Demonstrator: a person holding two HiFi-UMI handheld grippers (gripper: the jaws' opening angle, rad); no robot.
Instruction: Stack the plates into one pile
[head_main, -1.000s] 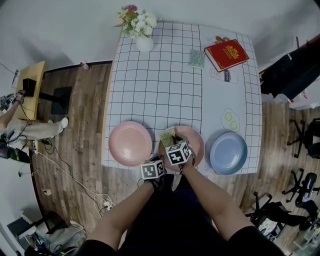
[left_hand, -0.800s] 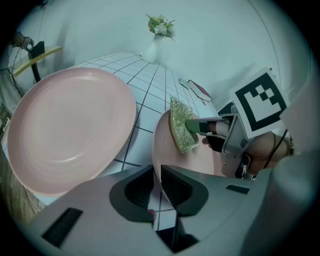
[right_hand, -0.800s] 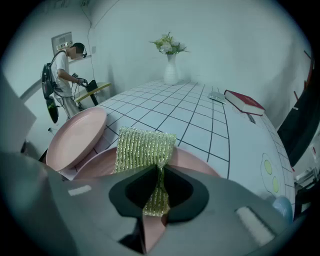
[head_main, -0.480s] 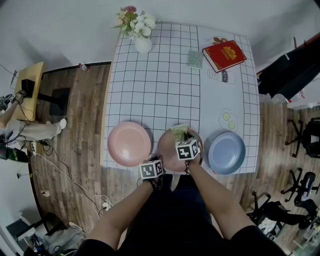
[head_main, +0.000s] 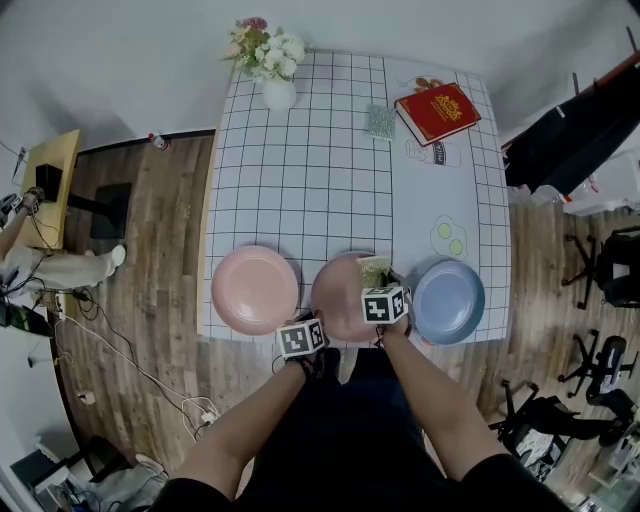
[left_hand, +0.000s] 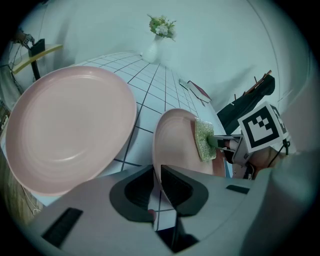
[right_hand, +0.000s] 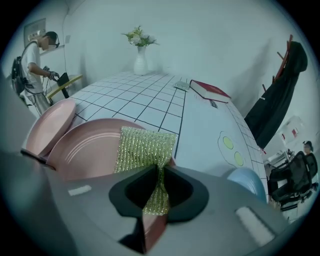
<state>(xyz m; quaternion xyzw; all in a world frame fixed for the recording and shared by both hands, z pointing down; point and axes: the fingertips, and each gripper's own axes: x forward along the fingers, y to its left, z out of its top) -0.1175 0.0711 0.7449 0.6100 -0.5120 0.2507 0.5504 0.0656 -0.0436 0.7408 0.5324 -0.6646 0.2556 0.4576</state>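
Change, right side: the right hand-held gripper (right_hand: 159, 171) and its green scouring cloth (head_main: 374, 270) have crossed the middle plate (head_main: 338, 300). A second ago they were over its left part. Now they are at its right edge, just beside the blue plate (head_main: 450, 302).
Change, left side: the left hand-held gripper (left_hand: 157, 169) is at the same spot on the middle plate's near rim as before.
Unchanged: the three plates lie in the same row along the near edge of the worktop (head_main: 310, 180).
Left hand-held gripper: its jaws are clamped on the near rim of the middle plate, and the rim runs up between the pads.
Right hand-held gripper: its jaws are pinched together on the lower end of the scouring cloth. The rest of the cloth fans out over the plate's face.
Middle plate: dusky pink, between the other two, and carrying the cloth on its right side.
Left plate (head_main: 255, 290): paler pink with its face bare, lying just beside the middle plate and apart from both grippers.
Blue plate: at the right end of the row with its face bare, close to the right gripper's marker cube.
Stacking: no plate lies on another.
Vase (head_main: 278, 94): white, at the far left corner of the worktop, holding a bunch of flowers (head_main: 262, 42).
Far side: a red book (head_main: 438, 111) lies flat, with a small green pad (head_main: 380, 122) just to its left.
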